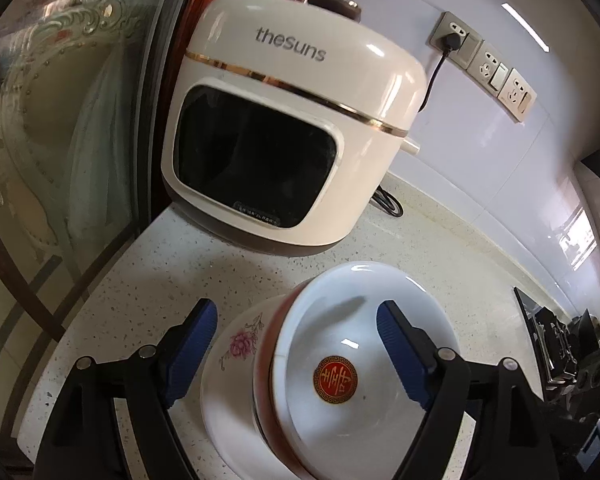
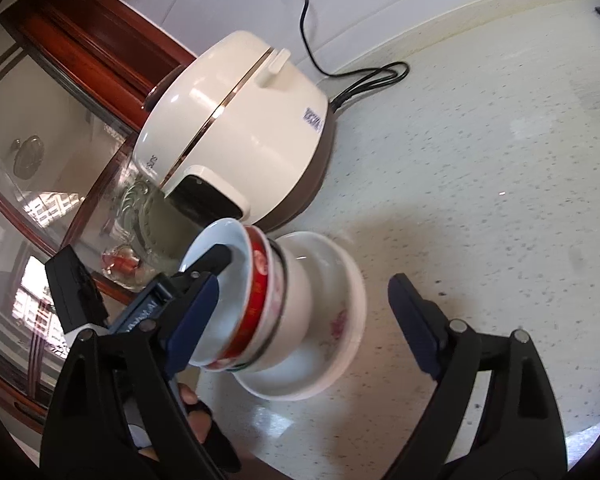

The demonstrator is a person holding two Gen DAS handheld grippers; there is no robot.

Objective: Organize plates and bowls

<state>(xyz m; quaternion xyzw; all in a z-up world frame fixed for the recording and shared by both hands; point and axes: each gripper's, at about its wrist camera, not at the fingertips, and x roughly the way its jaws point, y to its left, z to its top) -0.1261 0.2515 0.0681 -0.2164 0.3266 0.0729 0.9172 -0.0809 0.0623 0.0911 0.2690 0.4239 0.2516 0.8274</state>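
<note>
On the speckled counter [image 1: 140, 300] a flowered white plate [image 1: 228, 360] carries a tilted stack of nested bowls. The top white bowl [image 1: 332, 320] has a red and gold emblem inside, and a red-rimmed bowl [image 1: 265, 360] lies under it. My left gripper [image 1: 300, 344] is open: its right pad hangs over the top bowl's inside, its left pad over the plate. In the right wrist view the stack [image 2: 260, 292] leans left on the plate [image 2: 340, 320]. My right gripper [image 2: 304, 320] is open around it with nothing gripped. One of the left gripper's fingers [image 2: 216, 258] reaches into the top bowl [image 2: 228, 312].
A cream cooker [image 1: 284, 120] stands just behind the stack, its black cord [image 2: 364, 76] looping on the counter toward the wall sockets [image 1: 484, 64]. A glass door in a wooden frame [image 1: 60, 160] borders the counter's left edge. A person's hand [image 2: 192, 400] shows at the bottom.
</note>
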